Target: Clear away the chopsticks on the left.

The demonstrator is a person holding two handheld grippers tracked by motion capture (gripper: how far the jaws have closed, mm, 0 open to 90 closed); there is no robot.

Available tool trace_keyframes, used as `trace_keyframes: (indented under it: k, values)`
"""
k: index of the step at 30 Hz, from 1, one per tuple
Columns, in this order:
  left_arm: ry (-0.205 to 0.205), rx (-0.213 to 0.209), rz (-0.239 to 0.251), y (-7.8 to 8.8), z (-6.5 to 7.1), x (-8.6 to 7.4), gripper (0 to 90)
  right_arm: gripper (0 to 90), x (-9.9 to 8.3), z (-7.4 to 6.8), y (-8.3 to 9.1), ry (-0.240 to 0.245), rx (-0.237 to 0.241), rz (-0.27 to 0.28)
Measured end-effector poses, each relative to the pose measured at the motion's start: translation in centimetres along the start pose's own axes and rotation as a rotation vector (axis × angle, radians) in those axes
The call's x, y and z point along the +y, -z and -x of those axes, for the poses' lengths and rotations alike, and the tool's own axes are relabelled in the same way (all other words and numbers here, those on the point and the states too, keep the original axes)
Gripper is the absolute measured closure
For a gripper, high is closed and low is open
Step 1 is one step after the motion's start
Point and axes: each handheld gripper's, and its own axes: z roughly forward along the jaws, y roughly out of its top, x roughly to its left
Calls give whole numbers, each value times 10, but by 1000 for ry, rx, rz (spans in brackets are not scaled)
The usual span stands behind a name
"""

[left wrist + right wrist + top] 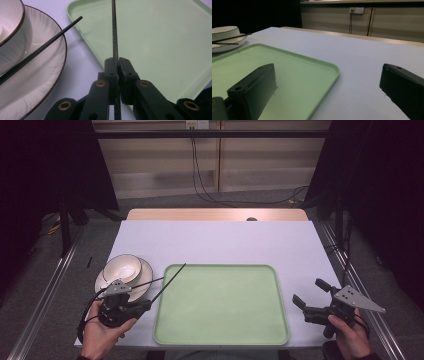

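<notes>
My left gripper (117, 65) has its jaws clamped on one black chopstick (114, 30) over the green tray (162, 45) (the second chopstick (42, 48) lies across the plate (47, 75)), while my right gripper (324, 92) gapes wide, holding nothing.

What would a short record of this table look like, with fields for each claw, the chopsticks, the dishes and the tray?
left claw: shut on one chopstick, which points out over the tray
right claw: open, holding nothing, right of the tray
other chopstick: lying across the plate
bowl: on the plate, left of the tray
tray: green, nothing lying in it
</notes>
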Motion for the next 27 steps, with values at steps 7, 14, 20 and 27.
trace_keyframes:
  k: [7,14,20,27]
  values:
    - [67,73,-22,-12,16,4,860,1,0,0,0,-2,-1,-1]
    - [114,85,-41,-24,25,8,861,1,0,0,-1,-1,-4,1]
    - [169,115,-49,-32,31,11,861,1,0,0,0,7,0,-6]
    - [209,149,-95,-46,35,8,861,1,0,0,0,6,0,-4]
